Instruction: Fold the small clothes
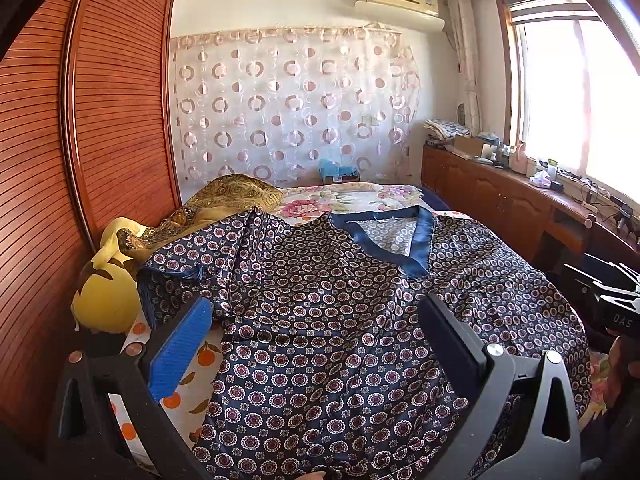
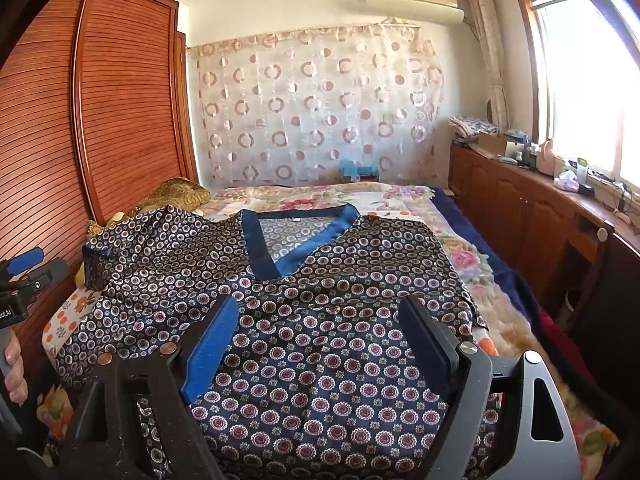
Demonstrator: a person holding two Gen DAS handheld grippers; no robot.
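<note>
Item: patterned navy top (image 2: 320, 340), lying spread face-up across the bed (image 2: 460, 264) at frame centre, collar toward the upper frame, ready for folding; left claw (image 1: 316, 344) and right claw (image 2: 320, 340) are hovering above it, fingers apart, gripping nothing.

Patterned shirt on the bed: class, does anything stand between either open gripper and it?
Nothing visible does. The patterned shirt lies spread on the bed, directly beneath the open left gripper and open right gripper; neither grips cloth.
</note>
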